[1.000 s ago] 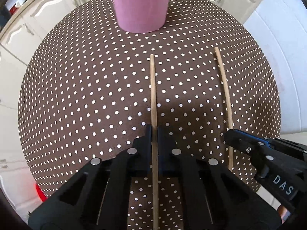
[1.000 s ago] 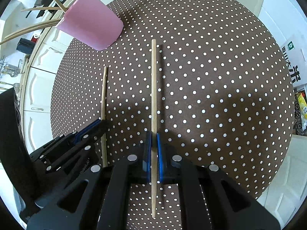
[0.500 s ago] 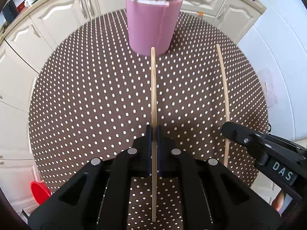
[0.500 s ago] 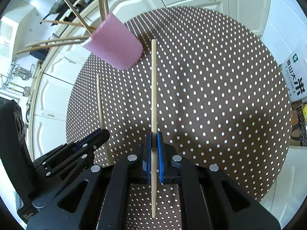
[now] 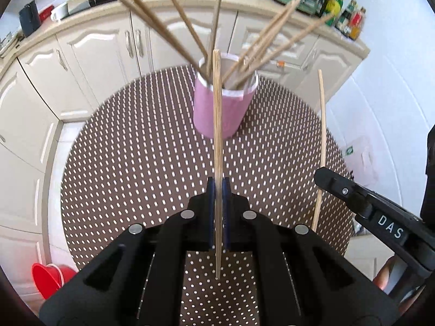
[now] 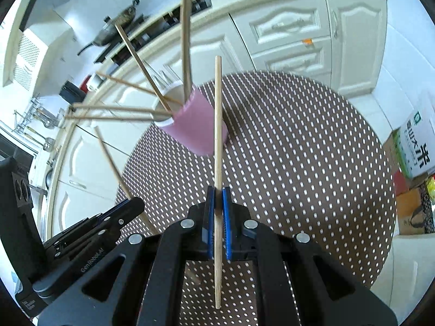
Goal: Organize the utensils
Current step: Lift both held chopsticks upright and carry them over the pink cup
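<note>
Left wrist view: your left hand-held gripper clamped on chopstick; right hand-held gripper clamps another chopstick; carry step; next, tip each into pink cup.

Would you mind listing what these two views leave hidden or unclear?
- Left wrist view: the inside bottom of the pink cup, hidden by its wall and the left gripper's chopstick.
- Left wrist view: the right gripper, cut off at the edge.
- Right wrist view: the cup's rim, motion-blurred.
</note>
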### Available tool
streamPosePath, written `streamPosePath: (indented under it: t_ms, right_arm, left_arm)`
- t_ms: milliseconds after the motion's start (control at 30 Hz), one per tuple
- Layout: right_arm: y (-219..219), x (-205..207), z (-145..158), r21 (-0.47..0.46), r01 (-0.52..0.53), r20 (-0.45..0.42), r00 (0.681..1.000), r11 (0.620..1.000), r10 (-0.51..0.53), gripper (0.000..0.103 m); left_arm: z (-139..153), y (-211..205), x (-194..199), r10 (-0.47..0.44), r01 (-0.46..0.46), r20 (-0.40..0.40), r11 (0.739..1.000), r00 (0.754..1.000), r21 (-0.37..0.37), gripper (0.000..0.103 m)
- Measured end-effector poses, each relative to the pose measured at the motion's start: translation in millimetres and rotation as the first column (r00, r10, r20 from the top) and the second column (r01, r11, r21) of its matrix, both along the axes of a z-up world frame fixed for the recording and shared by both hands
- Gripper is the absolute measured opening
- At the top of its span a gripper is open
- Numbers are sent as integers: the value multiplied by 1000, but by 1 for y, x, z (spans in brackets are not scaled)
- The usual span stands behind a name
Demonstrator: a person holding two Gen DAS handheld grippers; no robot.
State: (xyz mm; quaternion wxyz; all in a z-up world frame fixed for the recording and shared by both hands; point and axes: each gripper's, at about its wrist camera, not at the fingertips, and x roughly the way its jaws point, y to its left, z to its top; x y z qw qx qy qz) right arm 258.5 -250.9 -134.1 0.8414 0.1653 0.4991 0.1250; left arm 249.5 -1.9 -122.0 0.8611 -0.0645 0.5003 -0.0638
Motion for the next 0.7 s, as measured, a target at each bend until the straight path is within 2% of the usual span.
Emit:
streamPosePath:
  t_ms: [367, 700]
  right_arm:
    - [13, 9, 49, 24, 13, 200, 980, 1000, -18, 5]
    - [12, 16, 84, 67, 47, 347, 935, 997, -67, 5]
  left_arm:
    - [57, 10, 0, -3, 6, 134, 1000, 991, -22, 6]
    - [95, 10, 19, 5, 9, 234, 998, 972, -59, 6]
